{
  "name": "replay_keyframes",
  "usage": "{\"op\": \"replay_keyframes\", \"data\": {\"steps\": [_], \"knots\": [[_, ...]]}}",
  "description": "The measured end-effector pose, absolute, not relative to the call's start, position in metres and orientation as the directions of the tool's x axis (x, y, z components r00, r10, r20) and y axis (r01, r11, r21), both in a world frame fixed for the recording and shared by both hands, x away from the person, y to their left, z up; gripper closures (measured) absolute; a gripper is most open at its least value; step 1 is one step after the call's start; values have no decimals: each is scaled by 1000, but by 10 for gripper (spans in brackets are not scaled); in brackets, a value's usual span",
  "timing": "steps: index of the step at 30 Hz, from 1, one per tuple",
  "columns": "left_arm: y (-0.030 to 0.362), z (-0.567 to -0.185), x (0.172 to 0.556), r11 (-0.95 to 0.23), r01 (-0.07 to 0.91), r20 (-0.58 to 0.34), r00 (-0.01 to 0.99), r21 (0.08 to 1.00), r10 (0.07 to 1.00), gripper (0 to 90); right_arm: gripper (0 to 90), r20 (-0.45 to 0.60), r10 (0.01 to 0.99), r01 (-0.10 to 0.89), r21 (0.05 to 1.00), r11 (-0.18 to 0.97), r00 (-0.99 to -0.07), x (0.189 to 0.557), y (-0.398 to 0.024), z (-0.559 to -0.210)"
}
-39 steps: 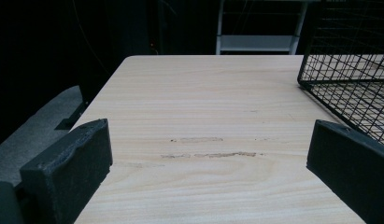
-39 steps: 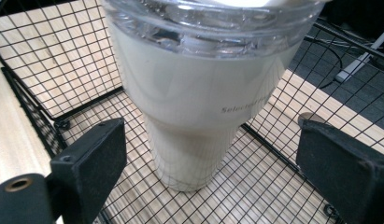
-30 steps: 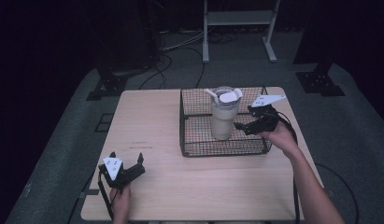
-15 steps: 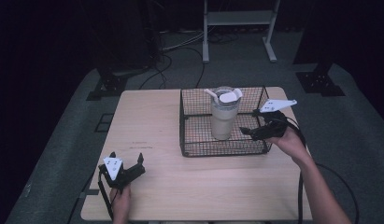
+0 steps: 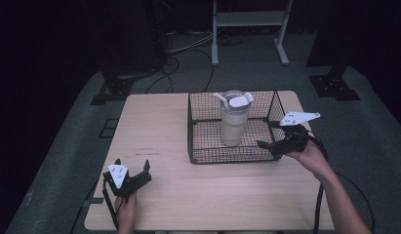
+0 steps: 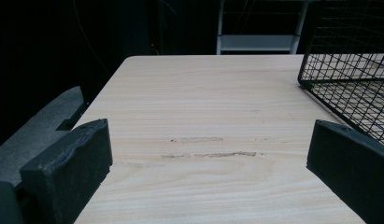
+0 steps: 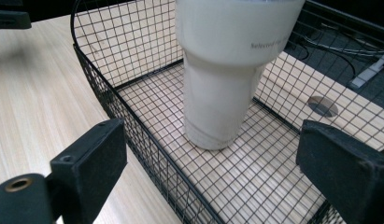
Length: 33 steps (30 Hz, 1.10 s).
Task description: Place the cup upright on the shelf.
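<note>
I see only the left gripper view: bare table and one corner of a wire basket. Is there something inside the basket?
Observer: Yes, a pale cup stands upright near the middle of the basket.
Operator: Where is the right gripper?
Observer: The right gripper is at the basket's near right corner. It points toward the cup and does not touch it.
Operator: Are its jaws open?
Observer: Yes, wide open, and they hold nothing.
</note>
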<state>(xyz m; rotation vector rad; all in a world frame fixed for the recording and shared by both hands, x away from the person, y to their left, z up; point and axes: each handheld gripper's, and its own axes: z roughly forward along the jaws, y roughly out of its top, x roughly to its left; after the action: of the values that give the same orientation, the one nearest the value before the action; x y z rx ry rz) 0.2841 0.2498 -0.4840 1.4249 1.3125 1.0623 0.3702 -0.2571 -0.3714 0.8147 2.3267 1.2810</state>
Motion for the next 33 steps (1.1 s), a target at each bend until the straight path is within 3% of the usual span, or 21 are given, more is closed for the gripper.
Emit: {"op": "replay_keyframes", "data": {"steps": [33], "knots": [[249, -484, 284, -34, 225, 20, 63, 974, 998, 0, 81, 9, 679, 360, 853, 378, -734, 328, -301, -414]]}}
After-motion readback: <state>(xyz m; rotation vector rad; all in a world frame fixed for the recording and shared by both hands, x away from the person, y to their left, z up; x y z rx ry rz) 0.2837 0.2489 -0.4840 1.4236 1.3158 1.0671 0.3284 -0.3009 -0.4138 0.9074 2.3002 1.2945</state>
